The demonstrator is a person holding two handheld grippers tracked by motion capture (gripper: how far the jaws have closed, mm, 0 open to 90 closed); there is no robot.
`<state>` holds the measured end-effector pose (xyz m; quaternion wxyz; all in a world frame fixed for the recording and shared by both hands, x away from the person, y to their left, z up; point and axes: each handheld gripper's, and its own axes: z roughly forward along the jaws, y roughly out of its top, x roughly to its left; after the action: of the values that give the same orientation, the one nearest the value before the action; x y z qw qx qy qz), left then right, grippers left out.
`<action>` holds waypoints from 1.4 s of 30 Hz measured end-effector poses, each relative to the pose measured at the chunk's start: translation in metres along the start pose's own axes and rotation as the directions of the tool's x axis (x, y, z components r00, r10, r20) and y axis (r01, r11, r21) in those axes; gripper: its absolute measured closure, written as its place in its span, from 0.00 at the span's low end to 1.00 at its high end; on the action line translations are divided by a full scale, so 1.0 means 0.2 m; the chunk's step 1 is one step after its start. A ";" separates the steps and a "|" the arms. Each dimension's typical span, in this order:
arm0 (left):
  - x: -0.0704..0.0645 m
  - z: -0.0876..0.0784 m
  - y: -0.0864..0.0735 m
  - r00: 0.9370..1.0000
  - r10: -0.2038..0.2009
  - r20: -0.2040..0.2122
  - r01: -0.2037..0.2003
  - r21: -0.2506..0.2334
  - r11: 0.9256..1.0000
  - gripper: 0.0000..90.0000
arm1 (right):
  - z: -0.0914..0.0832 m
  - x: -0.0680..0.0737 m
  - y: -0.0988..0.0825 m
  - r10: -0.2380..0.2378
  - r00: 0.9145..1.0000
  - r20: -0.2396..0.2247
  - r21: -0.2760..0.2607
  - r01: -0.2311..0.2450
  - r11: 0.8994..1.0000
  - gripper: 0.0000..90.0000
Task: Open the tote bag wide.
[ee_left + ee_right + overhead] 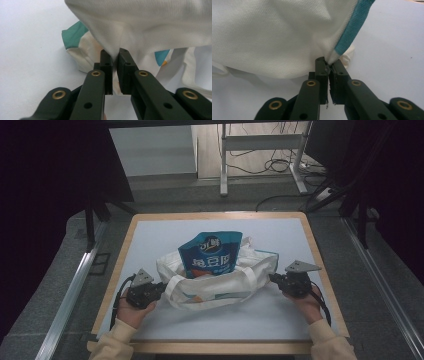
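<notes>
From above I see the white bag (220, 282) lying near the middle of the table (150, 227), its mouth spread between my two grippers. A blue pouch (210, 254) stands upright in it, the top half clear of the rim. My left gripper (161, 289) is at the bag's left end, and in the left gripper view its jaws are nearly together with a fold of the white cloth (115, 53) pinched between the pads, so it is gripping the bag. A teal patch (74, 37) of the bag's print shows just left of that fold. My right gripper (272, 278) is at the bag's right end; in the right gripper view its jaws sit almost closed on the bag's corner, right where the teal trim (352, 27) runs down into them. I think the pads hold cloth there, though the very tip of the pinch is dark and hard to read. One white handle (172, 287) loops out toward the left gripper, lying on the table. My hands hold both grippers low, close to the near edge.
</notes>
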<state>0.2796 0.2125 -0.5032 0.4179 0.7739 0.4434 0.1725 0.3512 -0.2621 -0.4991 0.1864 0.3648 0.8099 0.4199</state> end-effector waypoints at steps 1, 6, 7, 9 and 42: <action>0.00 0.00 0.00 1.000 0.000 0.003 0.000 0.004 1.000 0.87 | 0.00 0.00 0.00 0.002 1.000 0.001 -0.002 -0.002 1.000 0.81; 0.00 -0.08 -0.01 1.000 -0.019 0.002 0.019 -0.025 1.000 0.63 | -0.06 -0.01 0.01 0.045 0.998 0.036 -0.040 -0.043 0.998 0.51; 0.00 -0.11 -0.01 1.000 -0.023 -0.009 0.023 -0.045 0.999 0.53 | -0.11 -0.01 0.02 0.066 0.996 0.056 -0.056 -0.062 0.996 0.44; 0.01 -0.16 0.00 0.999 -0.042 -0.015 0.041 -0.074 0.996 0.49 | -0.12 -0.01 0.03 0.072 0.996 0.061 -0.062 -0.068 0.996 0.42; -0.03 -0.14 0.40 0.997 -0.025 0.079 0.033 -0.104 0.994 1.00 | -0.06 0.14 0.52 -0.062 0.997 -0.042 -0.079 0.058 0.995 0.98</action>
<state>0.3013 0.2018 -0.4220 0.4774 0.7504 0.4285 0.1593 0.3697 -0.2083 -0.4074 0.1948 0.3233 0.8075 0.4533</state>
